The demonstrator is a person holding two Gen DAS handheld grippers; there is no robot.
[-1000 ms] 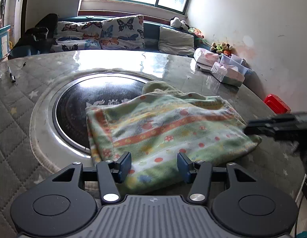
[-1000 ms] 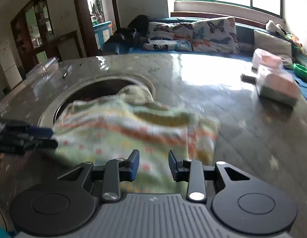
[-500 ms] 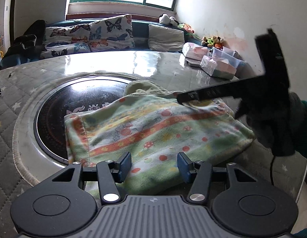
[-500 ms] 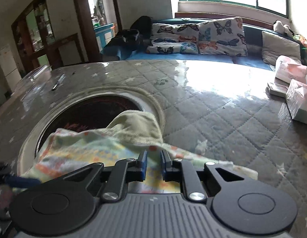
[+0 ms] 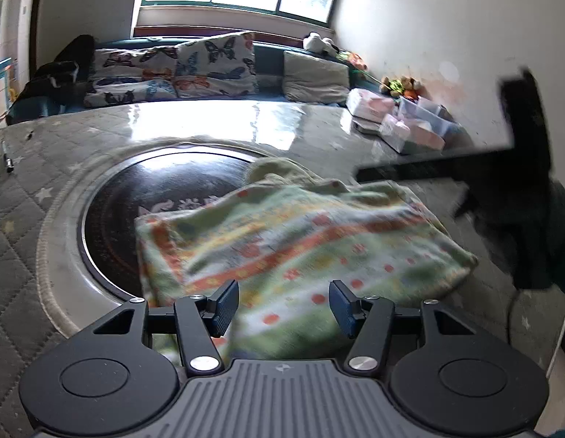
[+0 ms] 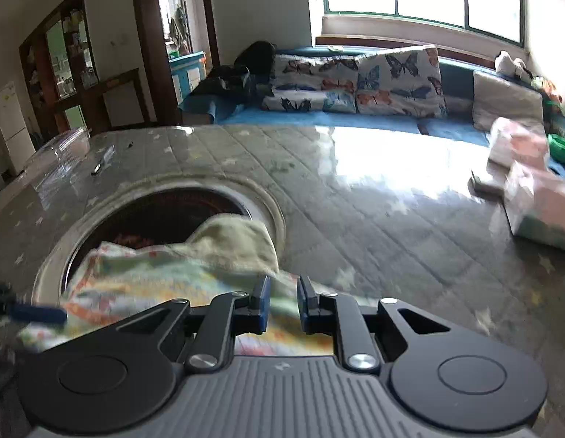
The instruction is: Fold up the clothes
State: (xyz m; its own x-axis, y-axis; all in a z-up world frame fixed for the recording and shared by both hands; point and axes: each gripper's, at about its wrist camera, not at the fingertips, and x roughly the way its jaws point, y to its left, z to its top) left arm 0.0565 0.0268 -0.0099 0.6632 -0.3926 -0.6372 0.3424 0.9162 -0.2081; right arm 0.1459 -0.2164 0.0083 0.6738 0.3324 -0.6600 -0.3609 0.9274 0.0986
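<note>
The right gripper (image 6: 281,301), jaws just narrowed on the far edge of the floral garment (image 5: 300,241) lying across the counter (image 6: 373,219), sits nearer than the half-open, empty left gripper (image 5: 283,304).

Both wrist views are angled down, close over the quilted grey tabletop (image 5: 23,219), facing the window. Shared: green floral patterned cloth (image 5: 300,241) (image 6: 165,277), butterfly-print cushions (image 5: 209,62) (image 6: 392,73).

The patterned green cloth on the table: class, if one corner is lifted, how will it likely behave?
The patterned green cloth already lies in soft folds and bulges, so it would probably droop rather than stay flat. It looks thick and towel-like, so likely not slippery. One lifted corner would probably drag the rest across the glossy table.
</note>
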